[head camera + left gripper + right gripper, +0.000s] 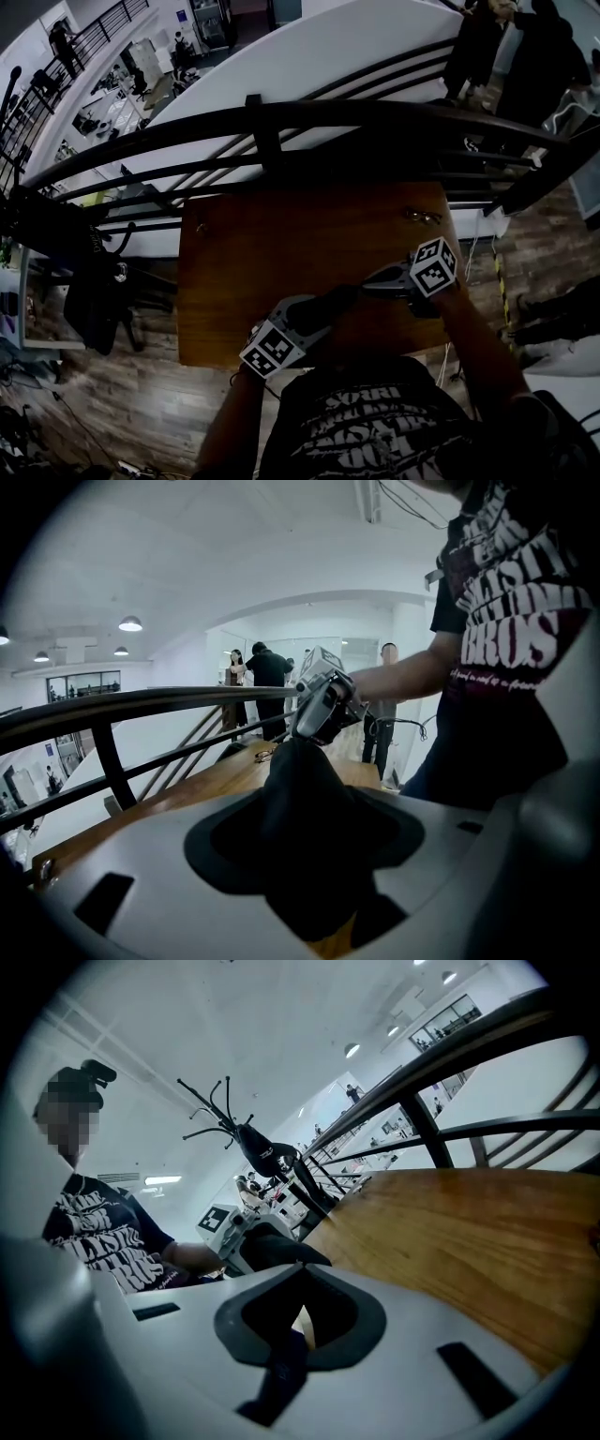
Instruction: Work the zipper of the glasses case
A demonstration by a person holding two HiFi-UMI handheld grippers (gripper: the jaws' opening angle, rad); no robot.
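Black and oblong, the soft-sided glasses case (300, 772) hangs between the two tools, over the near right part of the brown wooden desk (272, 248). From the head view I cannot tell whether it touches the wood.

The left hand-held gripper (309, 806) has its jaws set wide and clamped on the case. The dark body fills the whole gap between the padded insides and sticks out past the tips towards the other tool. The left gripper angles up from the near edge of the desk, its marker cube (273, 349) nearest the person.

The right hand-held gripper (302, 1271) comes in from the right and meets the far end of the case. Its jaws are pressed together, pinching a narrow dark zipper pull (279, 1377) that trails back between them towards the camera. In the right gripper view the case sits just beyond the closed tips.

A small pair of glasses (422, 217) lies near the far right corner of the desk, well apart from the case. A black metal railing (281, 117) runs along the far side of the desk. The person's dark printed T-shirt (394, 431) fills the bottom of the head view.
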